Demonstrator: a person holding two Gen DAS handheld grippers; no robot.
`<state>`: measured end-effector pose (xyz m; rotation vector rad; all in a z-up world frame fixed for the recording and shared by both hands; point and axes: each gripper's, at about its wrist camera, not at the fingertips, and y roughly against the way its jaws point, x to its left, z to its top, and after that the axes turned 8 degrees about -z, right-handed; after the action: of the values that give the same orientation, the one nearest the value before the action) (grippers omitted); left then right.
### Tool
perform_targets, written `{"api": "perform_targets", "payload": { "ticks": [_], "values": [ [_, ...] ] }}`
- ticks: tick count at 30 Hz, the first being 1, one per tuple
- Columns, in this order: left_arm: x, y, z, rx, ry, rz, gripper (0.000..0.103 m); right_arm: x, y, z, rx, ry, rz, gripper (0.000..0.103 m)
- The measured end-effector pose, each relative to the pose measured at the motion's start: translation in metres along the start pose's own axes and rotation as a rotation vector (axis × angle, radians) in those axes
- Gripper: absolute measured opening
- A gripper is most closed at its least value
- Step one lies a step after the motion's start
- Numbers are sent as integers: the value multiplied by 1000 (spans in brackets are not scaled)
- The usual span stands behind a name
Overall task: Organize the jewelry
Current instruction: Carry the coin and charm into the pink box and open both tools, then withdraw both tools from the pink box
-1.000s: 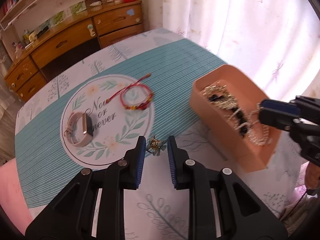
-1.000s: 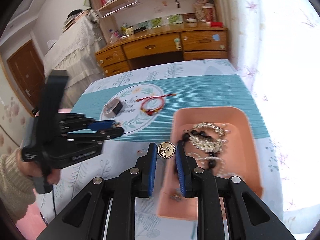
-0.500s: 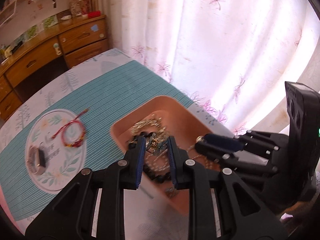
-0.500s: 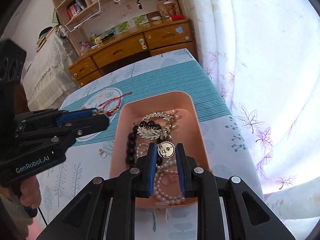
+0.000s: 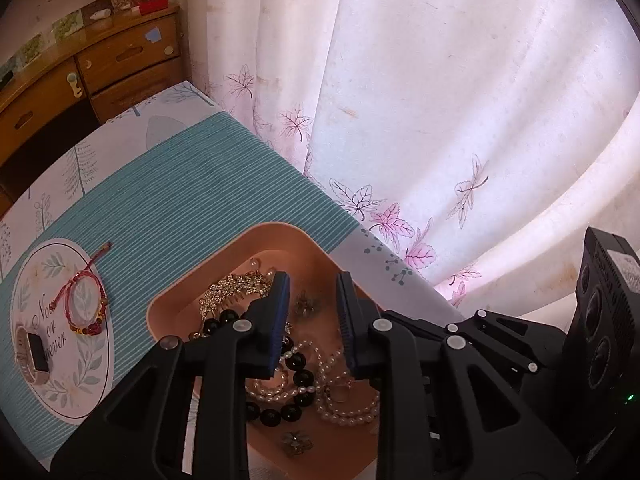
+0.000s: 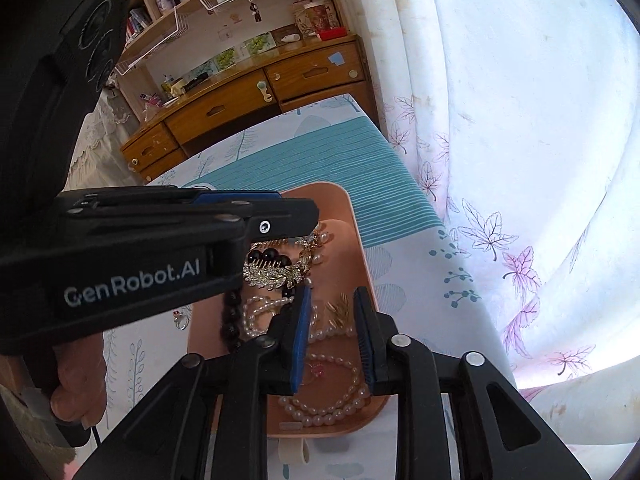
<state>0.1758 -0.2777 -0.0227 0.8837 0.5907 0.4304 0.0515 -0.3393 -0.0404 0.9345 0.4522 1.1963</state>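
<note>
— Jewelry: where does it sit?
— Mostly heaped in the shallow peach plastic tray (image 5: 236,256). A red cord bracelet (image 5: 86,304) and a rose-gold watch (image 5: 32,346) lie left of it, not yet collected.
— And the grippers?
— Left gripper (image 5: 309,316) and right gripper (image 6: 331,330) both hover over the tray, jaws spread and empty, likely just after dropping pieces.

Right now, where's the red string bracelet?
Left wrist view, far left: red string bracelet lies on the round placemat, between the watch and pink tray.
</note>
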Motion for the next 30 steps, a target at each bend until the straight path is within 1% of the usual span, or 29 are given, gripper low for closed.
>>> {"api": "perform_targets", "payload": {
  "ticks": [1, 3, 4, 8, 14, 18, 22, 25, 30],
  "values": [
    [2, 0, 0, 1, 7, 2, 30, -1, 0, 0, -1, -3, 3, 27],
    [5, 2, -2, -2, 21, 10, 37, -3, 1, -1, -4, -4, 3, 27],
    [6, 4, -4, -5, 27, 11, 38, -2, 1, -1, -9, -1, 0, 27],
    [11, 13, -15, -9, 50, 15, 39, -2, 8, -3, -20, 5, 4, 27],
    [26, 38, -41, -27, 94, 46, 39, 3, 17, -7, -29, 29, 15, 27],
    [43, 66, -70, -53, 142, 94, 39, 12, 25, -11, -40, 56, 23, 27],
    [63, 95, -101, -88, 200, 159, 39, 25, 32, -16, -43, 87, 41, 27],
    [78, 119, -130, -119, 260, 219, 39, 38, 38, -20, -42, 113, 56, 27],
    [96, 143, -180, -138, 359, 278, 39, 65, 45, -28, -44, 175, 80, 27]
  ]
}}
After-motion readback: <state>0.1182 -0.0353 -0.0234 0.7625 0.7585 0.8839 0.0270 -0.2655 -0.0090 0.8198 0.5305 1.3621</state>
